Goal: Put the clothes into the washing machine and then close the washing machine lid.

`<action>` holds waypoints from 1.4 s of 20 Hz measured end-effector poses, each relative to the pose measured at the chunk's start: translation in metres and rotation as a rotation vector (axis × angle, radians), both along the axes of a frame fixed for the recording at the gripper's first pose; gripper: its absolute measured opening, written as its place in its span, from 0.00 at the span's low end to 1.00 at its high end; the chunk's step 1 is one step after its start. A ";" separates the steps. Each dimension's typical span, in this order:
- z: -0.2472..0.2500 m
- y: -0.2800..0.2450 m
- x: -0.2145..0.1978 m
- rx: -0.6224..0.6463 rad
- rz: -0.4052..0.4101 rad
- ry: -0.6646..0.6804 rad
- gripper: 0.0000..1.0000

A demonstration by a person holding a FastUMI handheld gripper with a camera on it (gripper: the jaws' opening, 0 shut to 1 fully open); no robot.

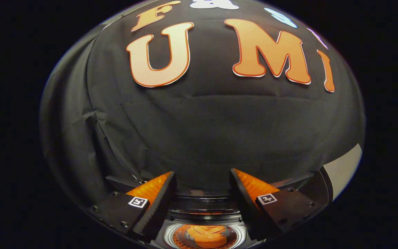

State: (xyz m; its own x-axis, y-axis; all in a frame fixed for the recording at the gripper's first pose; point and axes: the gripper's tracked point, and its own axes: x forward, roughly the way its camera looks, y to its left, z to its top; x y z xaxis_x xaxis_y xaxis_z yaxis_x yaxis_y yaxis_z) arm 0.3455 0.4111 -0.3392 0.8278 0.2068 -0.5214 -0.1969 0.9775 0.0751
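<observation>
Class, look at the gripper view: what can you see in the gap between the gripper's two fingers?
In the gripper view the gripper is open and holds nothing. Through the gap shows the washing machine with its round drum opening and something orange, probably clothes, inside.

— Where does the washing machine (pixel 204 226) sit?

— At six o'clock, low between the two fingers of the gripper (pixel 202 180), which stand wide apart with nothing between them.

— And inside it?

— A garment (pixel 207 236) lies in the drum, ringed by the drum's rim (pixel 168 237). The raised lid (pixel 204 202) stands just behind the opening.

— Behind that?

— The booth's cloth wall (pixel 202 128), from nine round to three o'clock.
</observation>
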 end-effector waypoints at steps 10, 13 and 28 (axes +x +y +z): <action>0.008 -0.004 -0.040 -0.016 -0.005 -0.010 1.00; 0.007 -0.006 -0.061 -0.018 -0.004 -0.030 1.00; 0.005 -0.010 -0.105 -0.016 -0.003 -0.089 1.00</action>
State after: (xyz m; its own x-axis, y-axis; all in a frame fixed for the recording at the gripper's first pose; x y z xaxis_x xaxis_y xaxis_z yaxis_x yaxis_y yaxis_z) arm 0.2405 0.4006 -0.3340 0.8718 0.1964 -0.4487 -0.1992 0.9791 0.0414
